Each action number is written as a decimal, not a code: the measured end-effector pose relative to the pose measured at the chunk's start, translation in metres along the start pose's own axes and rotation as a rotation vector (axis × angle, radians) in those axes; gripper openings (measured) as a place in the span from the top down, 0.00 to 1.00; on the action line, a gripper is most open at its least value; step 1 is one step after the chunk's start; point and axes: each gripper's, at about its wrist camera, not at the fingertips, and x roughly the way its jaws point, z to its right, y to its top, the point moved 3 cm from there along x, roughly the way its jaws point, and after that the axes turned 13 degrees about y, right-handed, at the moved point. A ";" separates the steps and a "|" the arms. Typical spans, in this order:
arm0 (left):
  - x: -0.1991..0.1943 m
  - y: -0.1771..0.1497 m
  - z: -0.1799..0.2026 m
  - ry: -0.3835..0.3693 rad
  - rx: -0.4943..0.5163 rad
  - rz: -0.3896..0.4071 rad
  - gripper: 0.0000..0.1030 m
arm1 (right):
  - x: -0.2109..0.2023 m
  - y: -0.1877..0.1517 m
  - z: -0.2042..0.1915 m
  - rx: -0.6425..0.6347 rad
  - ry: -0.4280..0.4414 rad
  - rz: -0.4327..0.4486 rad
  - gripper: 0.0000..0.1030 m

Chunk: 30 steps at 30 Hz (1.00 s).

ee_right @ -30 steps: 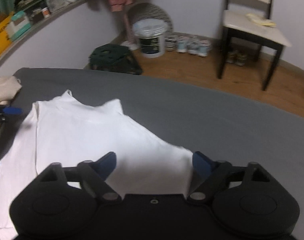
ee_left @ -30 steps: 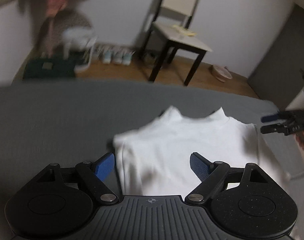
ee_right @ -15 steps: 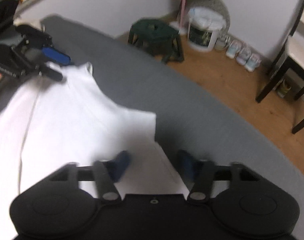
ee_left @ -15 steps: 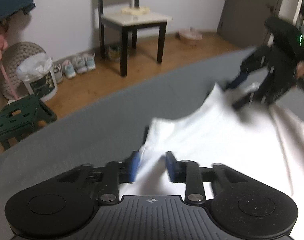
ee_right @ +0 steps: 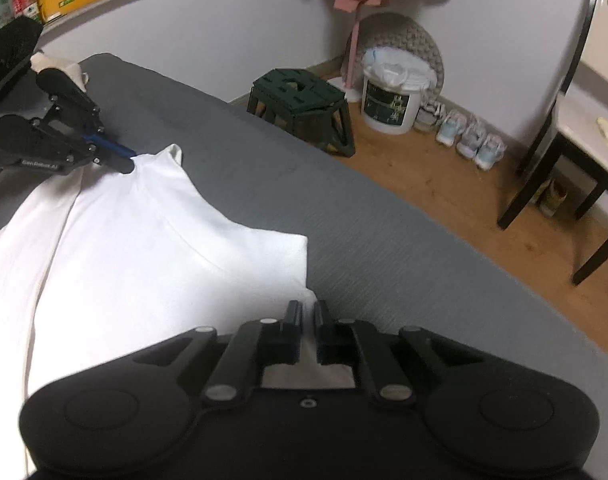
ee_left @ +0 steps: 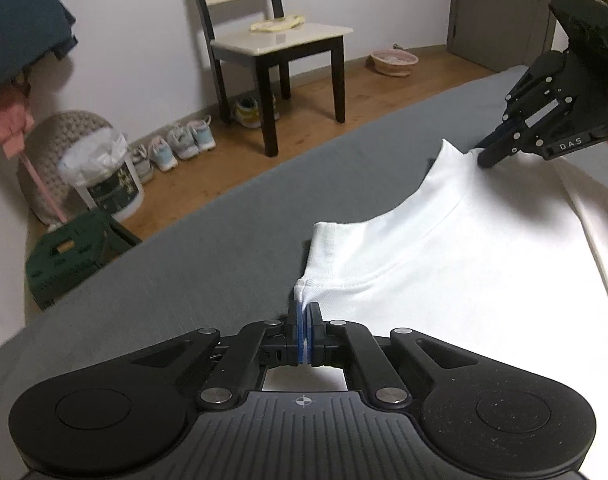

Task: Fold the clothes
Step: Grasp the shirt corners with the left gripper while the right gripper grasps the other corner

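A white shirt lies flat on the grey bed. My left gripper is closing tight on the shirt's near corner, and fabric is pinched between its blue pads. Across the shirt, my right gripper bites the far corner. In the right wrist view the right gripper is closing on its own corner of the white shirt, with cloth between the fingers. The left gripper holds the opposite corner at the upper left.
The bed's edge runs past the shirt, with wooden floor beyond. On the floor stand a dark chair, a green stool, a white bucket and several shoes. A beige cloth lies on the bed behind the left gripper.
Both grippers went from wide open to shut on the shirt's two corners. Each rolled and moved sideways, so each now sees the other across the shirt.
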 end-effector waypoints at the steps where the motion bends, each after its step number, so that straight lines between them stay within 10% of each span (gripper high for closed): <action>1: -0.006 0.001 0.000 0.007 0.004 0.015 1.00 | -0.003 0.000 -0.001 -0.005 -0.002 0.011 0.95; 16: -0.170 -0.048 0.031 0.001 0.084 0.239 1.00 | -0.120 -0.044 -0.103 -0.154 -0.012 0.181 0.96; 30: -0.267 -0.193 0.140 0.041 0.005 0.272 1.00 | -0.143 -0.201 -0.247 0.019 -0.097 0.316 0.96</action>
